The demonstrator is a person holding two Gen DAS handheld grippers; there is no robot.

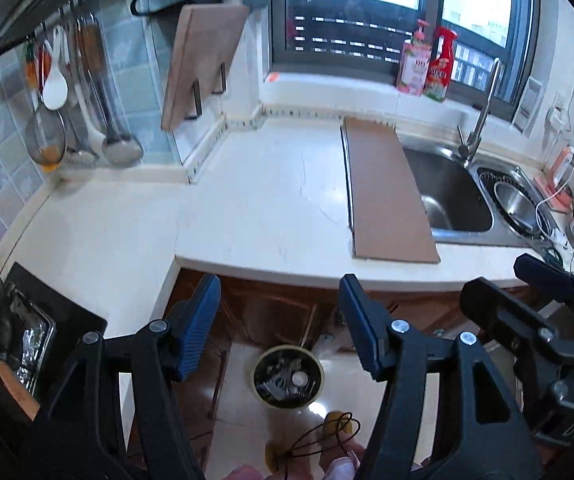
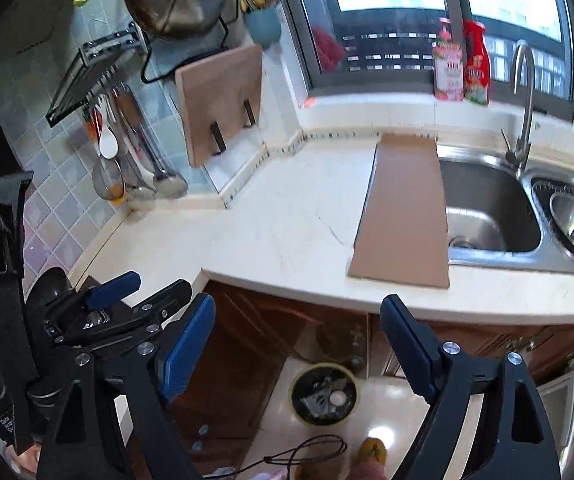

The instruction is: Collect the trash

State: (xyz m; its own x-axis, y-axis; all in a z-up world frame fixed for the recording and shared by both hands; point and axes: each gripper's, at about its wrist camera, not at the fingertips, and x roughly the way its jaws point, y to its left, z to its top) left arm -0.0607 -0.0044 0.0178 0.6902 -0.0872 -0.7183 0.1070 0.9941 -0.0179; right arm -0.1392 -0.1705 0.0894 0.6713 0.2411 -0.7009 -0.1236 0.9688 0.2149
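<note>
Both grippers empty, fingers apart; trash bin (image 1: 288,377) stands on floor below worktop (image 1: 271,200), directly beneath left gripper (image 1: 279,328) and right gripper (image 2: 299,344).

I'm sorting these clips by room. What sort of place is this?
A home kitchen, most likely: a stainless steel sink with a faucet under a window, ladles and strainers hanging on a tiled wall, and a trash bin on the floor.
</note>
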